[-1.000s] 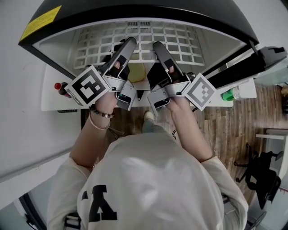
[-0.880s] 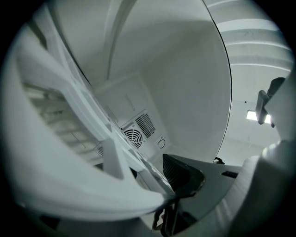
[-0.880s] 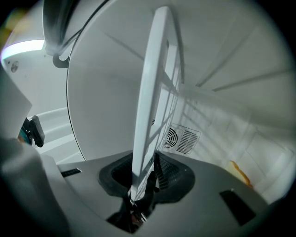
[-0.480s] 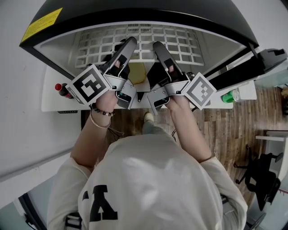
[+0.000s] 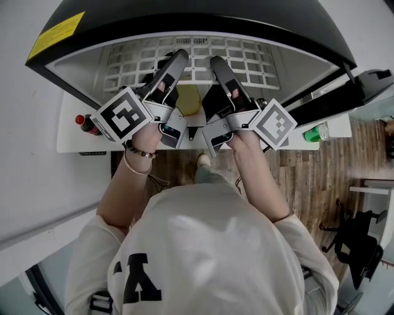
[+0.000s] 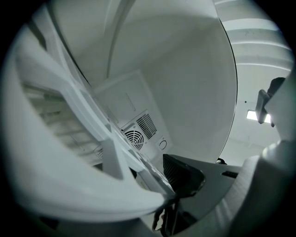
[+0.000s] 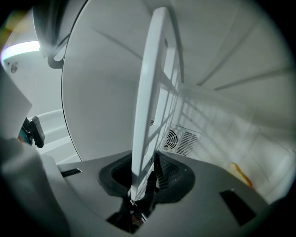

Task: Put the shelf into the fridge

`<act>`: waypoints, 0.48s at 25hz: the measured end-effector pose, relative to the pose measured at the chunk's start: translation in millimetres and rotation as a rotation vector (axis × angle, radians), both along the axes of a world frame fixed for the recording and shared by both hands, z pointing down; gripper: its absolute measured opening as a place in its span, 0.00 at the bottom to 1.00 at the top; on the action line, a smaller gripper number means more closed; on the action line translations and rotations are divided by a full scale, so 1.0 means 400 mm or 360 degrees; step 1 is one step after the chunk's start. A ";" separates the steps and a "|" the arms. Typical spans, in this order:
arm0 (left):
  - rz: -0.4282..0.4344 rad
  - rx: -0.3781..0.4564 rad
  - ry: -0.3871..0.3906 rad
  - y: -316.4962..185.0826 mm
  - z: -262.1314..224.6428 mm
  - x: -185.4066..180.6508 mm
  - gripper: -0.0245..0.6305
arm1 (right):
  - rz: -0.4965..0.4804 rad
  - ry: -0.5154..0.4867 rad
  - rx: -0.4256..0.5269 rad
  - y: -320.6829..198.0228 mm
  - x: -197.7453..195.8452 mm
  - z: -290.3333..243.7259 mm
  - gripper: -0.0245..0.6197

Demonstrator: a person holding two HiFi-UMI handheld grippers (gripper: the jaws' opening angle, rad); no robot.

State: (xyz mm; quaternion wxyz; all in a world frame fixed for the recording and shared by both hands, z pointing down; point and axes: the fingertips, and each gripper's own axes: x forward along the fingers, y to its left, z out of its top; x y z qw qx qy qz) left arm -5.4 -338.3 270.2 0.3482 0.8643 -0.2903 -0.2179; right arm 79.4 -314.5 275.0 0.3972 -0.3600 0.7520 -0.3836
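Inside the fridge [image 5: 184,15], shelf [image 5: 249,61] unmoved, left tool [image 5: 177,59], right tool [image 5: 217,63] still gripping.

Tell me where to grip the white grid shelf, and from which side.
Grip the shelf's front rail from the fridge's open front, one gripper each side of the middle, as the left gripper and right gripper do. It sits roughly level inside; only that rail faces outward and fits between jaws.

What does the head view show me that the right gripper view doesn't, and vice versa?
Head view only: left gripper and right gripper seen from above, a green bottle, the wooden floor. Right gripper view only: its fingers clamped on the shelf edge, and the fan vent behind. Both: the white shelf inside the fridge.
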 end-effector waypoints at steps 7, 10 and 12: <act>-0.0009 -0.0013 0.0009 -0.003 0.005 -0.002 0.30 | 0.0000 0.0015 0.0017 -0.002 -0.002 -0.003 0.20; -0.0006 0.0019 -0.0010 -0.003 0.002 -0.001 0.31 | 0.0011 0.0033 0.0011 -0.002 0.001 0.001 0.20; -0.0006 0.0018 -0.0007 -0.006 0.001 0.000 0.31 | 0.0010 0.0044 0.0010 -0.005 0.003 0.000 0.20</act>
